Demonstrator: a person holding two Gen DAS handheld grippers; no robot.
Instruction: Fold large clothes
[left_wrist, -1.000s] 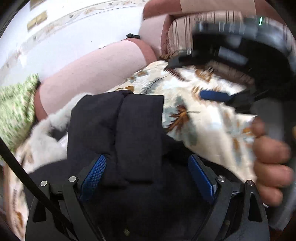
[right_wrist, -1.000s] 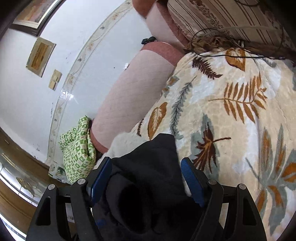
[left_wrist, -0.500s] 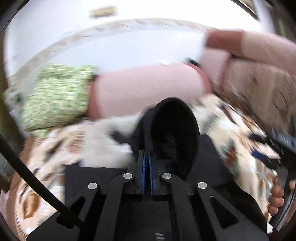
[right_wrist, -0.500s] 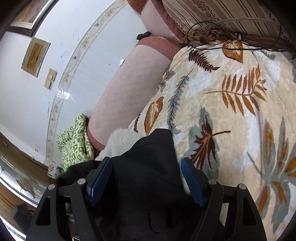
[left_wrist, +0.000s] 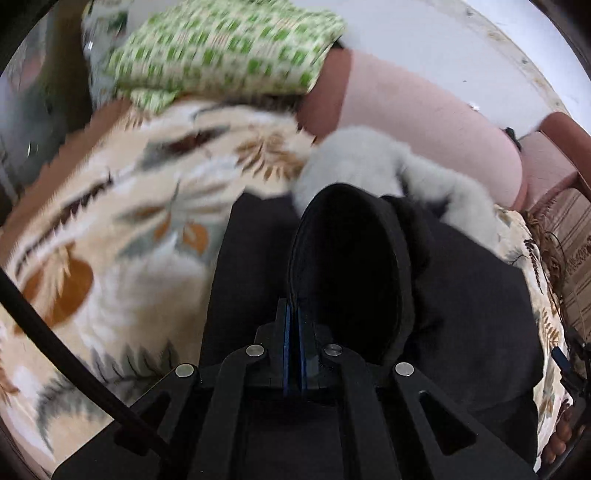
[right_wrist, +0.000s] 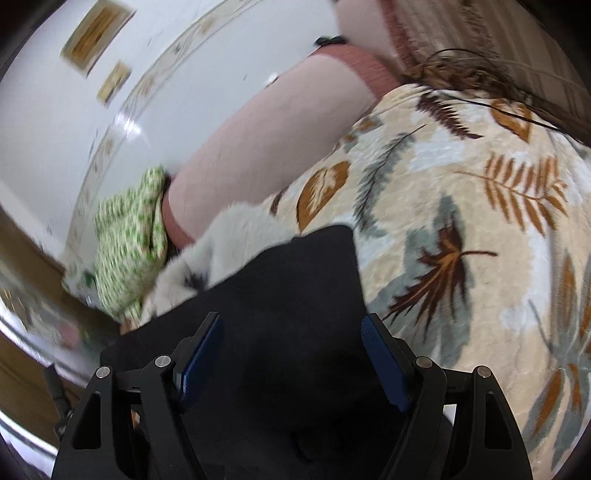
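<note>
In the left wrist view the left gripper (left_wrist: 293, 354) has its blue pads pressed together on an edge of the dark coat (left_wrist: 476, 306); a loop of cloth bulges up just beyond the tips. The coat lies on the leaf-print blanket (left_wrist: 110, 236), its long axis running away toward the white fur trim (left_wrist: 369, 166). The right wrist view alone shows the right gripper (right_wrist: 291, 350), jaws apart, nothing clamped, over the coat's near right part, and bare blanket to its right.

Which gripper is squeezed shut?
The left gripper: its blue pads press together on the black coat. The right gripper stands wide open over it.
</note>
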